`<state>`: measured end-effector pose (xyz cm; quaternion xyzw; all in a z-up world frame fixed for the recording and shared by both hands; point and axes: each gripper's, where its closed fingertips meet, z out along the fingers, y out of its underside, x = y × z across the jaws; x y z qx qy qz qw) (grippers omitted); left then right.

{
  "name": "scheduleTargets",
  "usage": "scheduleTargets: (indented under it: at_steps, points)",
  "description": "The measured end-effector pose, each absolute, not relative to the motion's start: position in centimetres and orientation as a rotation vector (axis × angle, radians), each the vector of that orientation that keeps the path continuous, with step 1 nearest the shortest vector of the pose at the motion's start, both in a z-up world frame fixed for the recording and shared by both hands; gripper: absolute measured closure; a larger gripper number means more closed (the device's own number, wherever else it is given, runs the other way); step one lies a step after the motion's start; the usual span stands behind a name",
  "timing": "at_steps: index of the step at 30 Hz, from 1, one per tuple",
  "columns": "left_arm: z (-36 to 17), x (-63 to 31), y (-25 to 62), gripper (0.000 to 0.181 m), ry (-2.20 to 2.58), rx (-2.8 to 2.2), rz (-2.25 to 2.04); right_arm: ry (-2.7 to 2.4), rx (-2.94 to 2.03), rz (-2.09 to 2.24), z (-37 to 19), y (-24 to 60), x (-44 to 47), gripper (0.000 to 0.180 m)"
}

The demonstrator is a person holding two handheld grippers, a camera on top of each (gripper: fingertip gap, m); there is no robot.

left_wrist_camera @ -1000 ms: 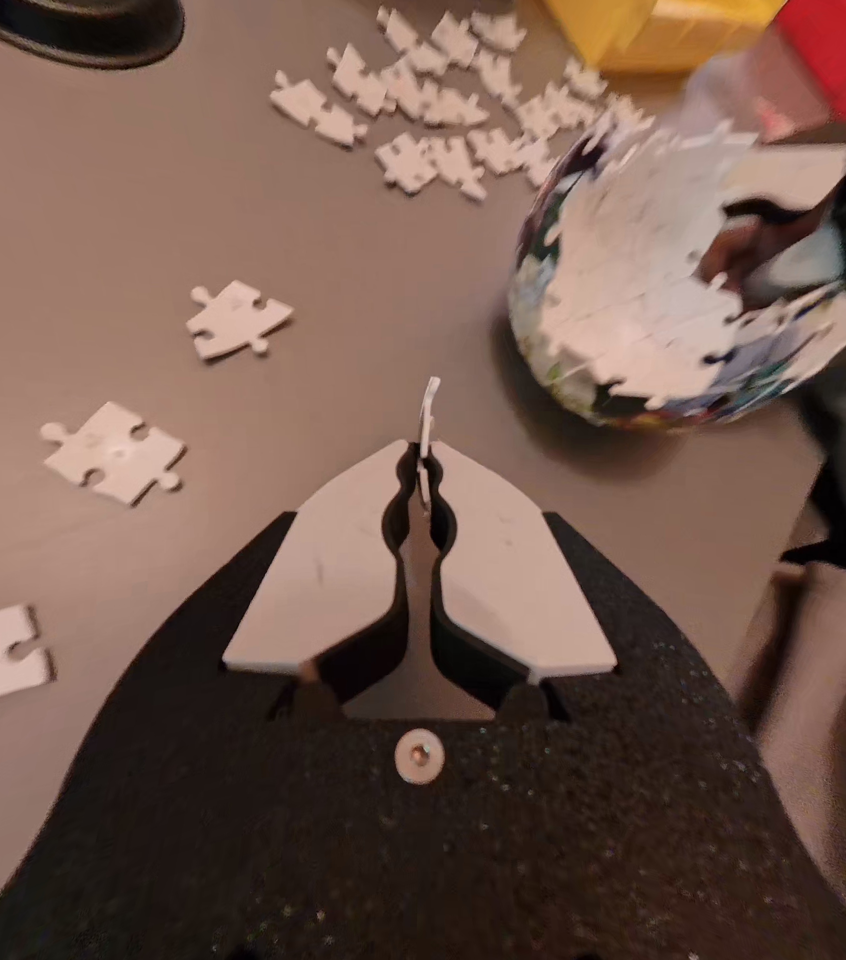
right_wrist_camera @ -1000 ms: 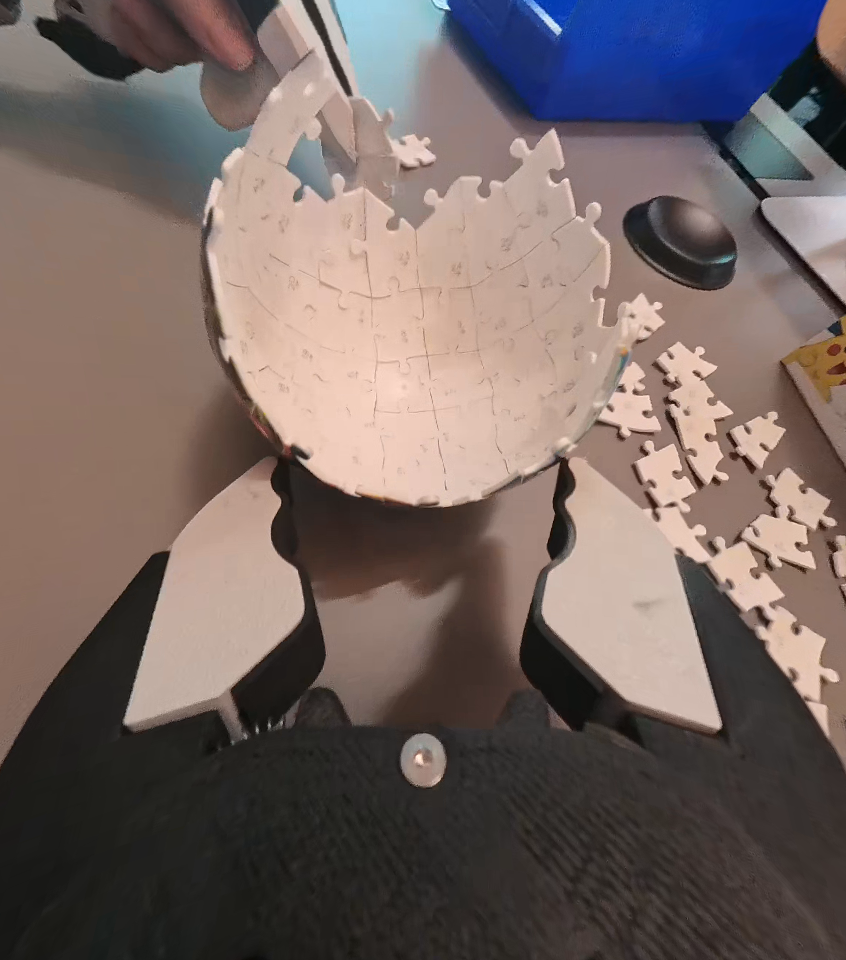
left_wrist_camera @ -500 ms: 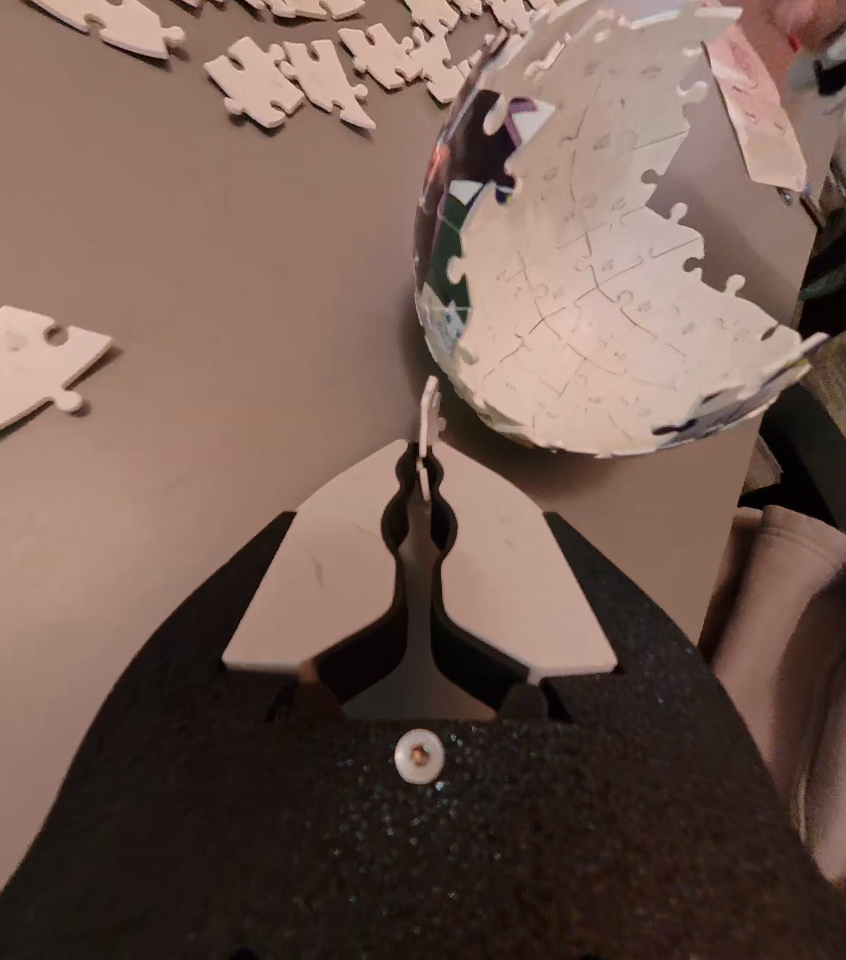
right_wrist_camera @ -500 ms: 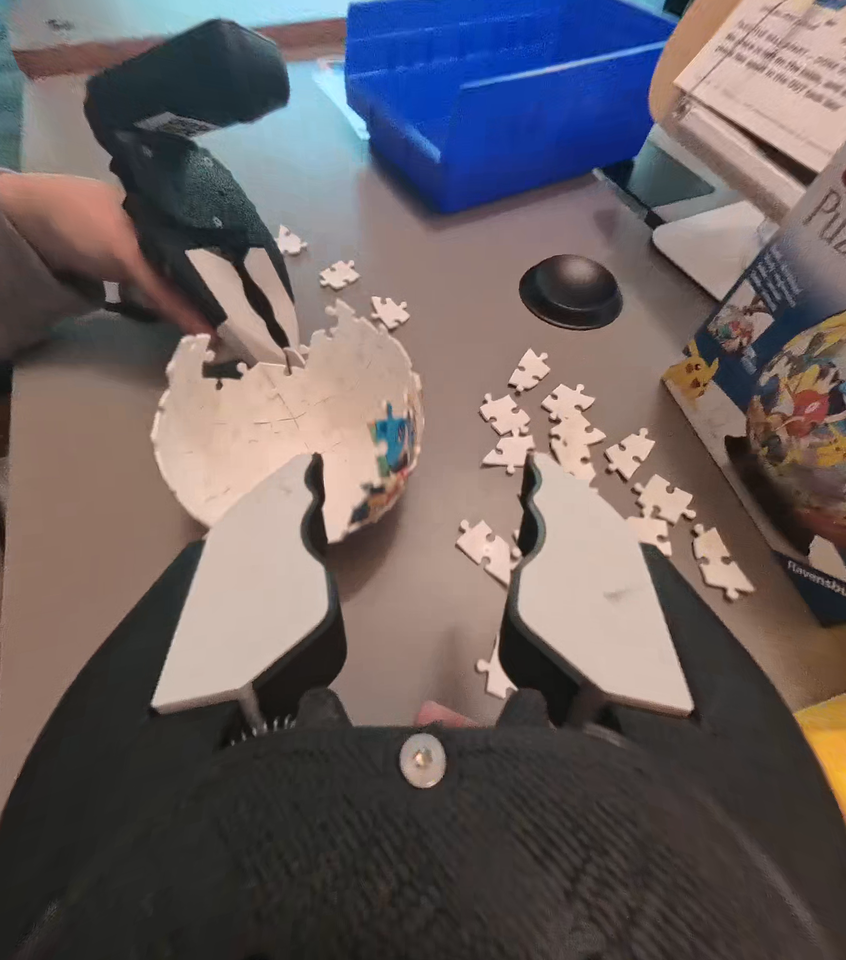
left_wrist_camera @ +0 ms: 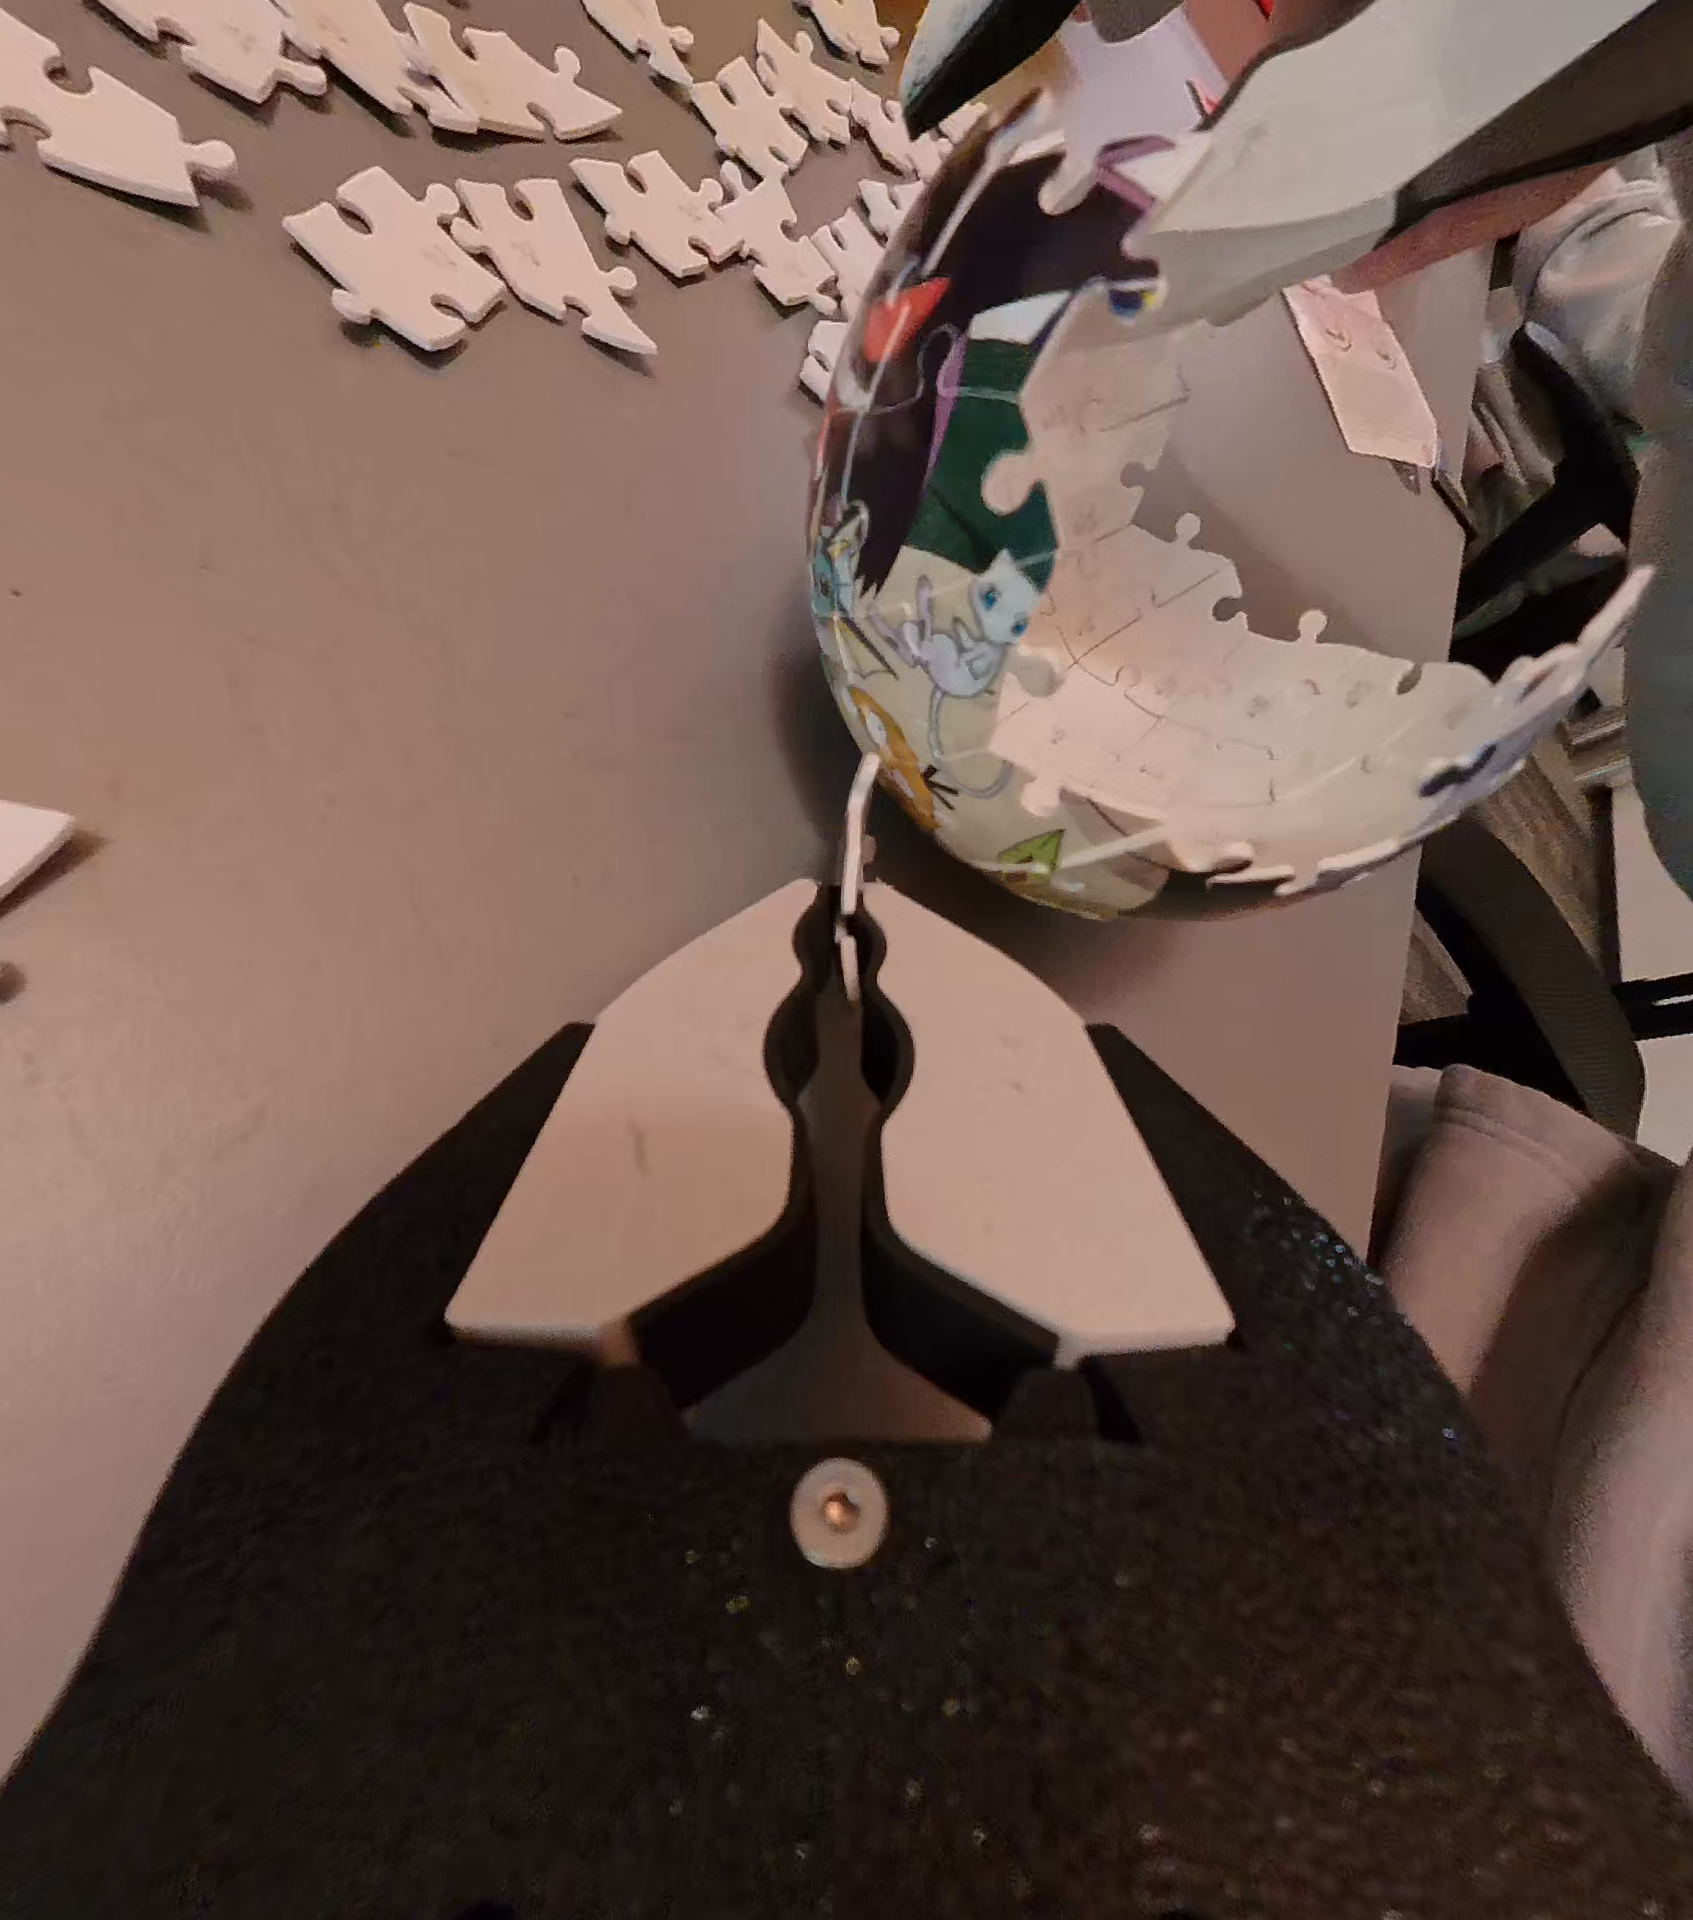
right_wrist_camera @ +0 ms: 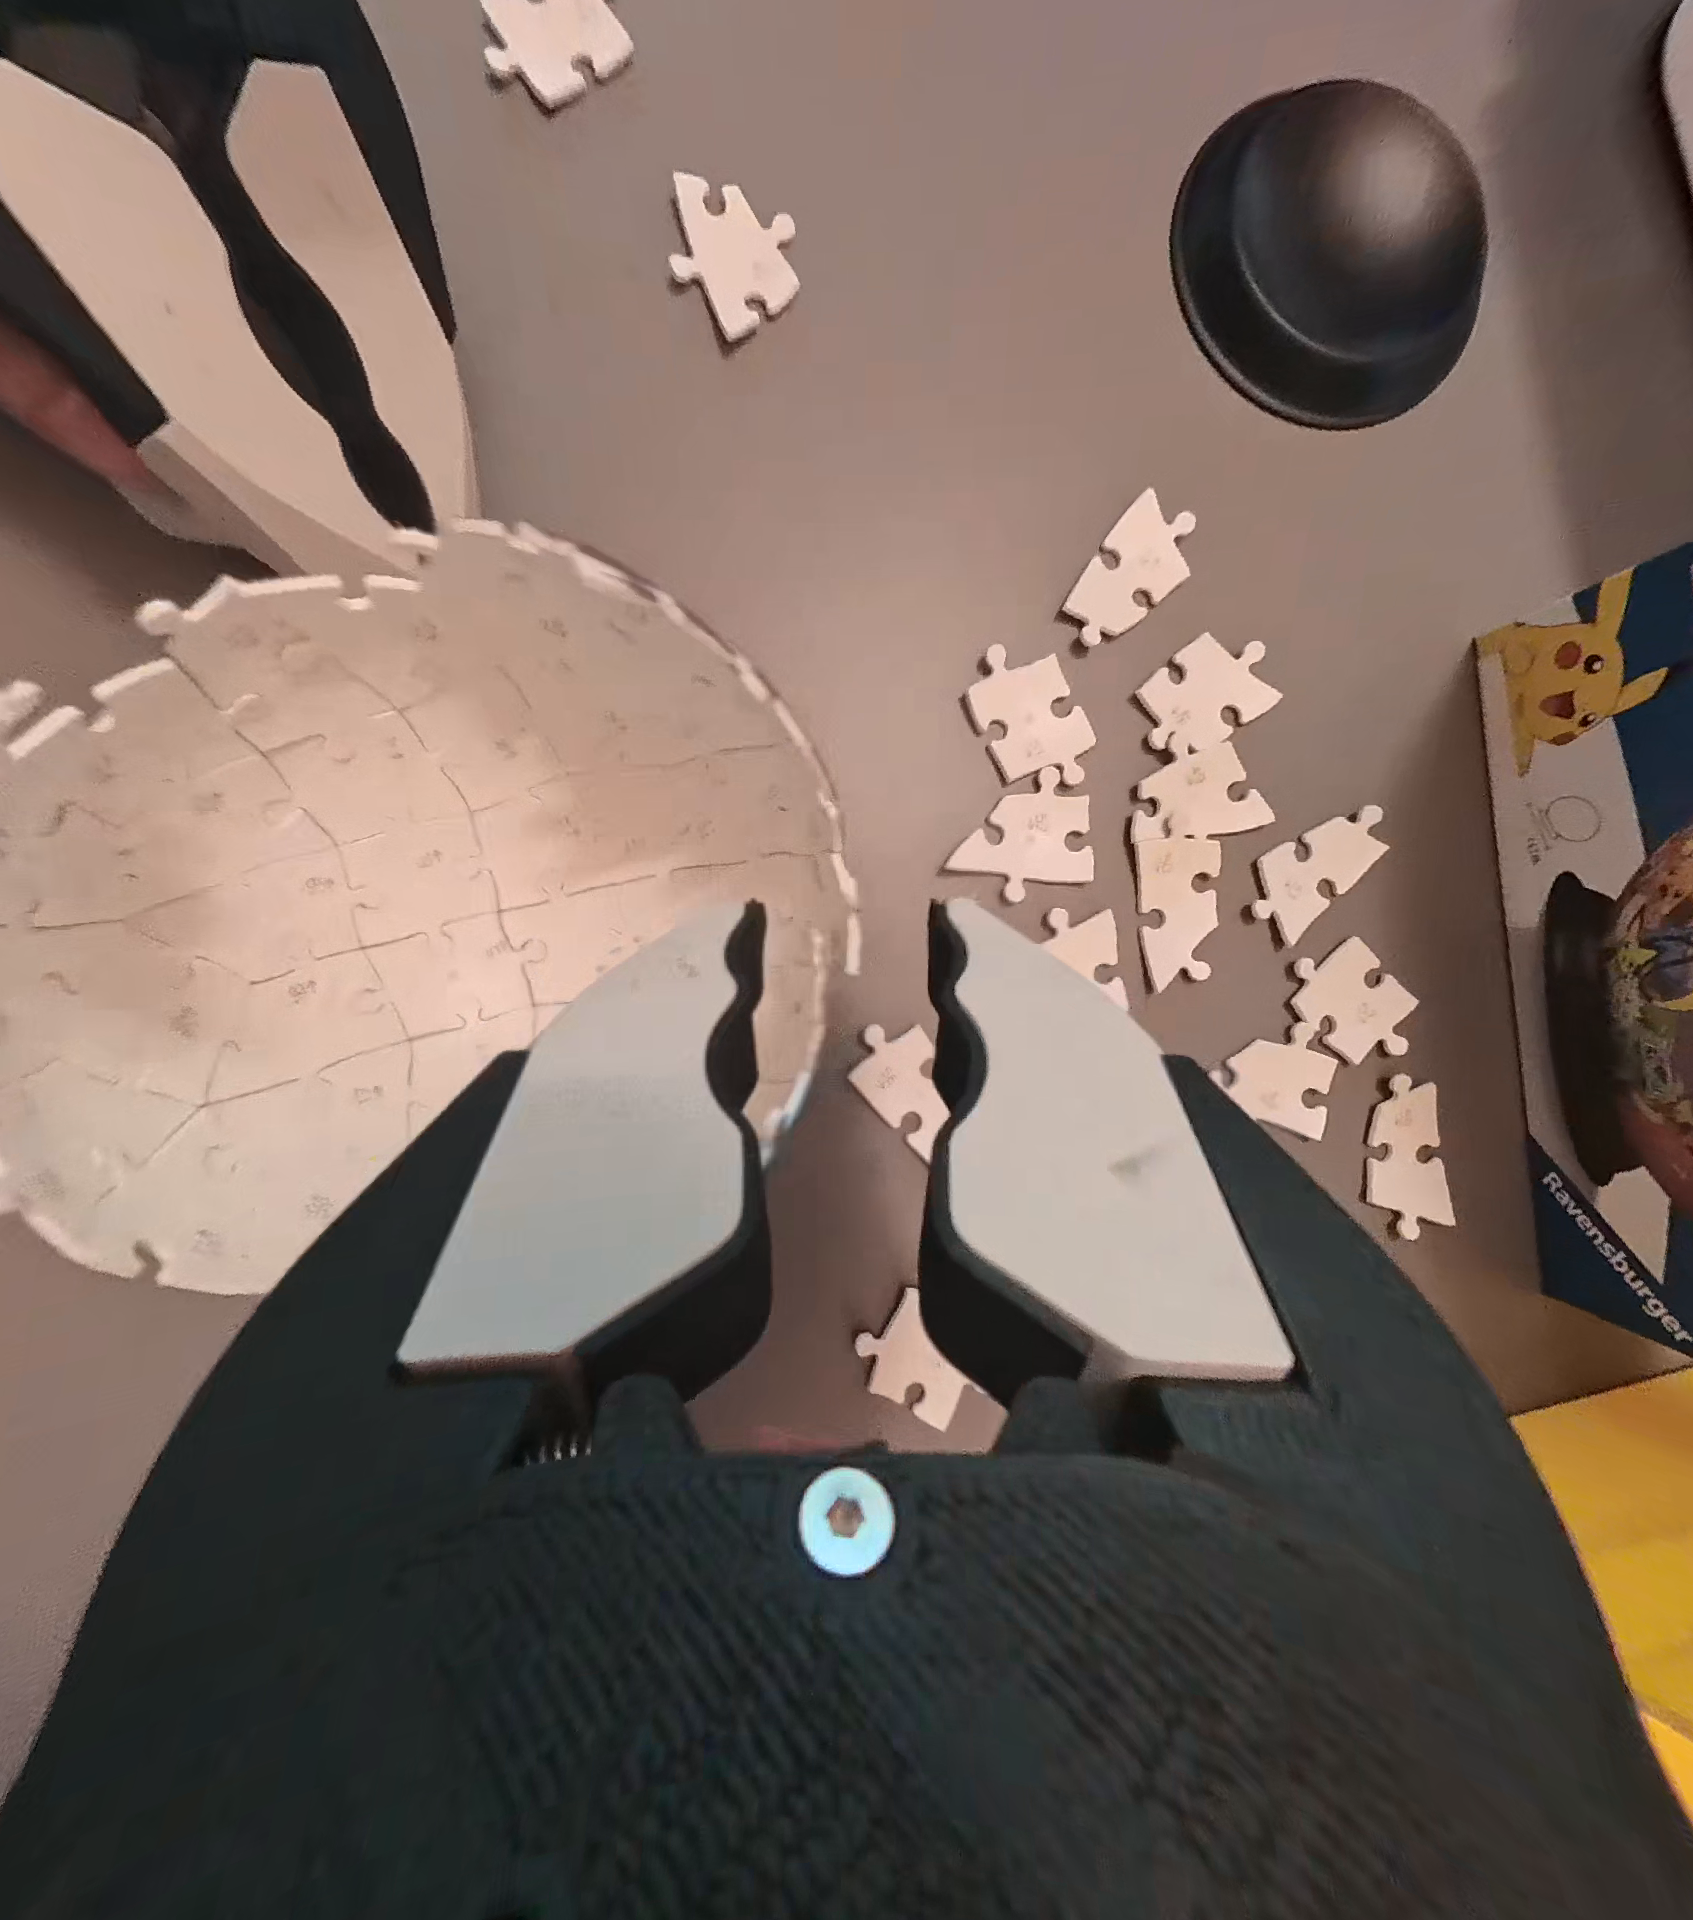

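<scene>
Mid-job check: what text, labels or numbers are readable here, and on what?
Puzzle box: brand name and small print, legible, not transcribed here.
Loose puzzle pieces: tiny marks on white backs, too small.
Puzzle ball shell: same marks inside, blurred.
Puzzle piece in left hand-held gripper: edge-on, nothing readable.
Black stand: none.

The left gripper [left_wrist_camera: 847, 914] pinches a thin white puzzle piece [left_wrist_camera: 857, 831] edge-on between its closed tips. Just ahead and to the right of them sits the half-built puzzle ball [left_wrist_camera: 1081, 623], its printed shell nearly touching the piece's upper end. The right gripper [left_wrist_camera: 1081, 104] straddles the ball's far rim. Loose white pieces [left_wrist_camera: 468, 249] lie scattered ahead and to the left on the grey table [left_wrist_camera: 354, 675].
</scene>
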<state>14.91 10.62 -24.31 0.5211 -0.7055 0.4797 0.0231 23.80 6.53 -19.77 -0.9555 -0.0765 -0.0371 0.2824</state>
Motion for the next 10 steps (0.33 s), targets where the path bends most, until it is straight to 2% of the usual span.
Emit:
scheduleTargets:
  at_steps: [1, 6, 10]
  points:
    - [-24.3, 14.9, 10.6, 0.179, -2.178, 1.611, 1.488, -0.205, -2.579, -0.100, -20.0, 6.5, 23.9, 0.151]
    - [-24.2, 14.9, 10.6, 0.179, -2.143, 1.605, 1.503, -0.231, -2.689, -0.085, -20.5, 5.6, 23.7, 0.150]
    - [-24.2, 14.9, 10.6, 0.179, -2.134, 1.605, 1.508, -0.249, -2.738, -0.107, -20.5, 5.2, 23.5, 0.158]
